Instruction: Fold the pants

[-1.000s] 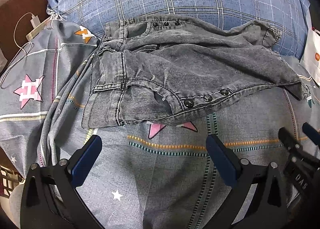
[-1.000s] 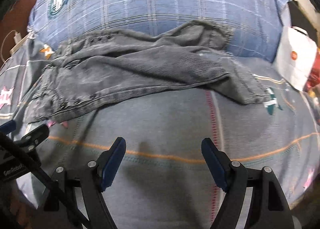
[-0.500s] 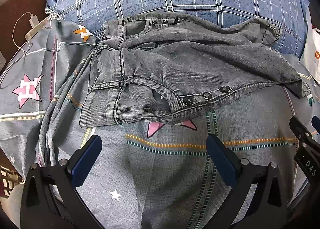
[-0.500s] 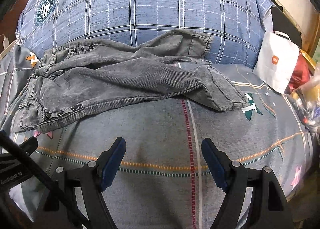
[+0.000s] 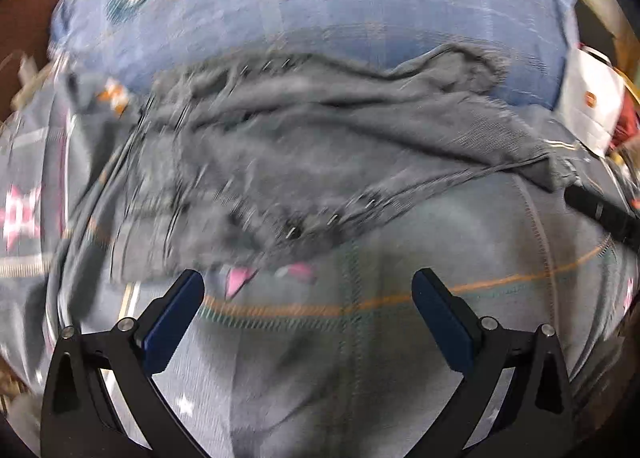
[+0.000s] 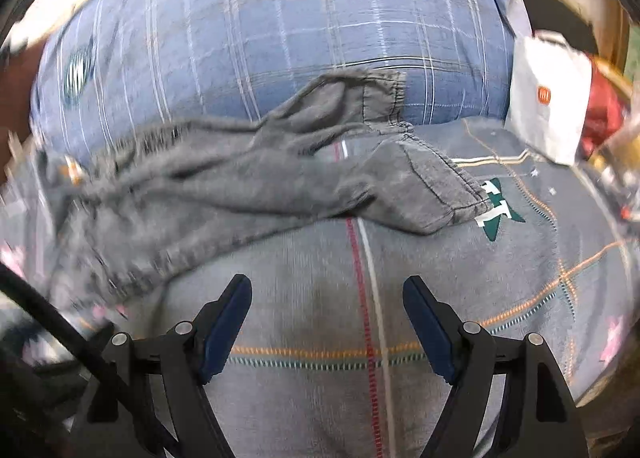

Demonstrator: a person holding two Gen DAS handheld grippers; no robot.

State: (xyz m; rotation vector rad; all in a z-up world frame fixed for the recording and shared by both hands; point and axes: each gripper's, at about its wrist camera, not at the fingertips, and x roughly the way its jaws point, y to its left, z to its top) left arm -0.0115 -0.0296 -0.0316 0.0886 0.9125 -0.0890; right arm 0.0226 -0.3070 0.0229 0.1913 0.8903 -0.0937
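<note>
Grey denim pants lie crumpled across a bed, waist at the left, legs running right; the view is motion-blurred. In the right wrist view the pants show two cuffs, one at the right end and one against the pillow. My left gripper is open and empty, just short of the waistband's near edge. My right gripper is open and empty over bare bedding, below the leg section. Part of the right tool shows at the left wrist view's right edge.
A large blue plaid pillow lies behind the pants. The grey patterned bedsheet carries them. A white paper bag and red item stand at the far right. Brown wood shows at the far left.
Both grippers moved right and forward toward the pants. The left view swung right with heavy blur; the right view now centres on the leg cuffs. Pants unmoved.
</note>
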